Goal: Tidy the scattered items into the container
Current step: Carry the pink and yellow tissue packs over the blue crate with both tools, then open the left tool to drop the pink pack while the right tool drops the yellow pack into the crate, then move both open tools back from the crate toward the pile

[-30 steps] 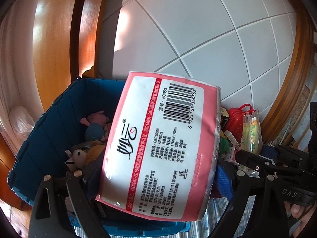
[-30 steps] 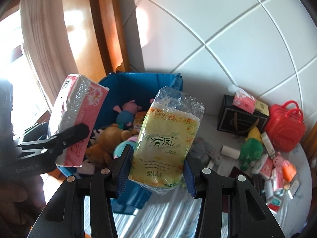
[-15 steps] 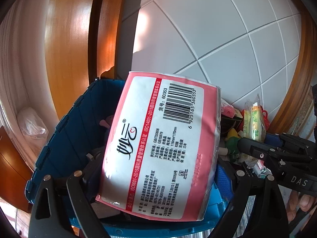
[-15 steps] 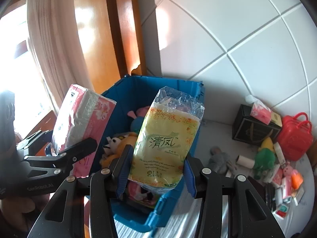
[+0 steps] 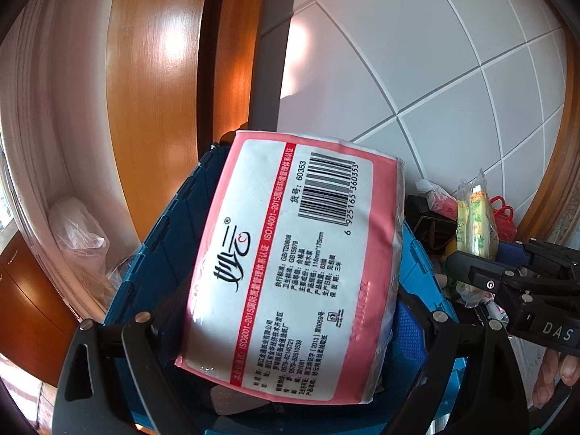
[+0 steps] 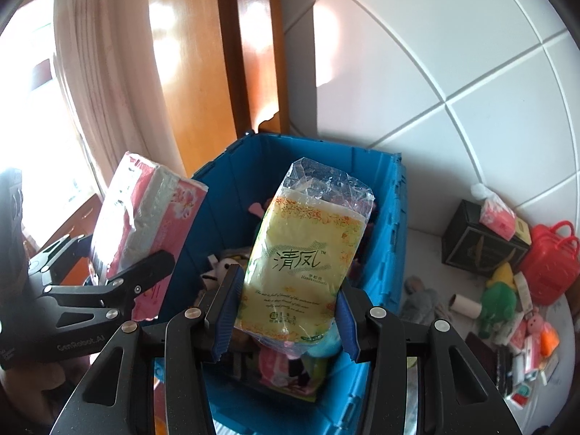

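- Pink tissue pack [image 5: 290,264] clamped in left gripper [image 5: 286,330], jaws wide, over blue crate [image 6: 384,224].
- Yellow tissue pack [image 6: 301,264] gripped by right gripper [image 6: 290,308], above crate's plush toys [image 6: 224,268].
- Red basket [image 6: 551,261], black box [image 6: 478,250], green toy [image 6: 496,301], small clutter on desk [image 6: 424,246] right of crate.

bin mouth: blue container [image 6: 384,224] open on top, floor crowded with plush toys [image 6: 224,272] — little bare room | left: curtain [image 6: 98,83] and wooden frame [image 6: 203,72] close by | behind: tiled wall [image 6: 453,54] just beside rim | right: scattered clutter [image 6: 514,311] on the surface
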